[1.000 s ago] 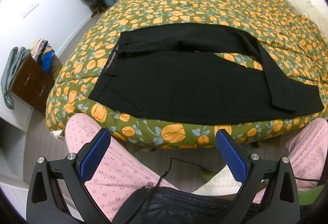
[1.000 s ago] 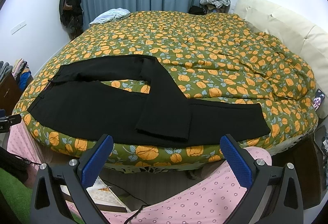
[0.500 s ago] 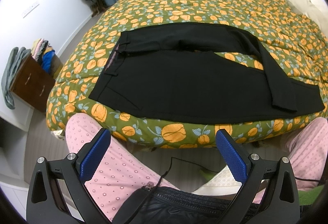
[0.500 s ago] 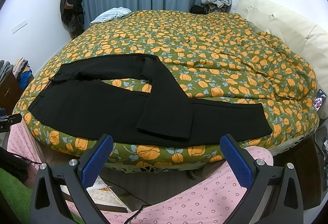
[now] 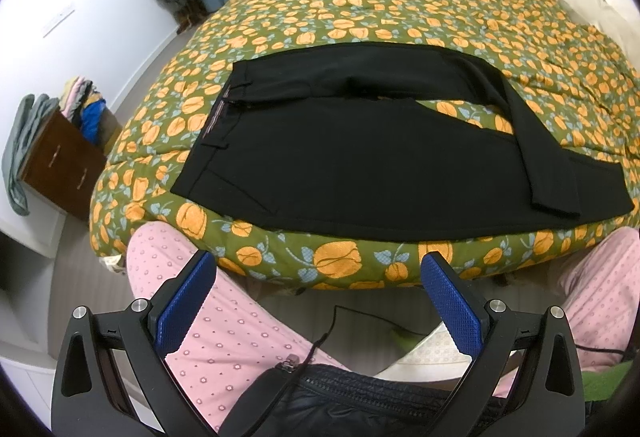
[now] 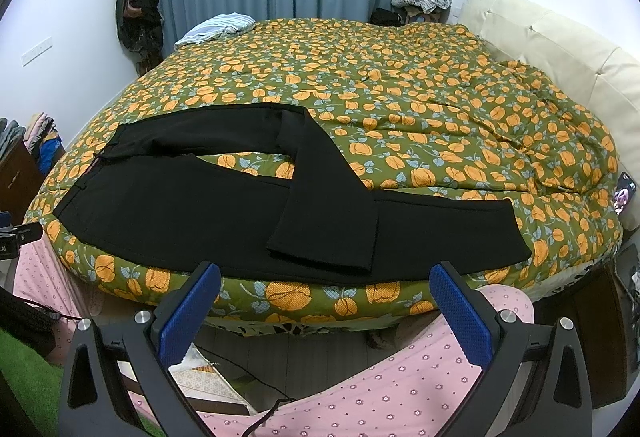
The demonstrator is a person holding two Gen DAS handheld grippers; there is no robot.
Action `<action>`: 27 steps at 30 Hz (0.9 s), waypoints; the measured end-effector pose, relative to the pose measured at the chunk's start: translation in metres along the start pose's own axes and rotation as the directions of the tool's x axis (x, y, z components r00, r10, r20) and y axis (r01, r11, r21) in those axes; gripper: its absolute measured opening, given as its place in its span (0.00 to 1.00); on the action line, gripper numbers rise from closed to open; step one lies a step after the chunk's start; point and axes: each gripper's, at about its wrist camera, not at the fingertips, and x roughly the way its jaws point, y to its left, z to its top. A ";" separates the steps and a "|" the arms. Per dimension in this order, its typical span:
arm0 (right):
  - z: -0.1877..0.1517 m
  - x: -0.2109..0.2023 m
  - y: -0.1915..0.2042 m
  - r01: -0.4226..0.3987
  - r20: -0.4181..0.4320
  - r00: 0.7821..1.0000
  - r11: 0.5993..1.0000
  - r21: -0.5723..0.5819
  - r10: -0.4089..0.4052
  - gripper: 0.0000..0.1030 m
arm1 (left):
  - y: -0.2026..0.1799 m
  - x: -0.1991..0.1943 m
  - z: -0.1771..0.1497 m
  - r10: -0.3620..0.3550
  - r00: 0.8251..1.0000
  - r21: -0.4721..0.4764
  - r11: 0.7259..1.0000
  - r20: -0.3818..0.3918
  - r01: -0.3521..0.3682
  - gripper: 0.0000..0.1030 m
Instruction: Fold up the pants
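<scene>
Black pants [image 5: 360,165] lie flat near the front edge of the bed [image 5: 400,5], waistband to the left. The near leg runs straight to the right. The far leg bends and crosses over the near one, its cuff lying near the front edge [image 6: 324,249]. In the right wrist view the pants [image 6: 180,205] span the bed's front. My left gripper [image 5: 318,273] is open and empty, held back from the bed above the person's knees. My right gripper [image 6: 324,285] is open and empty, just short of the bed edge below the crossed cuff.
The person's pink pyjama legs [image 5: 224,333] are below both grippers. A brown drawer chest [image 5: 60,161] with clothes stands left of the bed. A cream headboard [image 6: 560,49] is at the right. A phone [image 6: 624,193] lies at the bed's right edge. Clothes [image 6: 224,25] lie at the far side.
The right wrist view has tilted up a little, so the bed sits lower in frame. The pants and the left gripper have not moved.
</scene>
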 end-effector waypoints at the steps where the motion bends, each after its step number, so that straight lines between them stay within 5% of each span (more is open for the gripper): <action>1: 0.000 0.000 0.000 -0.001 0.000 1.000 1.000 -0.001 0.001 1.00 | 0.001 0.000 0.000 0.001 1.000 -0.001 1.000 0.000 -0.001 0.99; 27: 0.000 0.001 -0.001 -0.005 0.000 1.000 1.000 -0.006 0.005 1.00 | -0.001 0.000 0.000 0.002 1.000 0.001 1.000 0.001 -0.002 0.99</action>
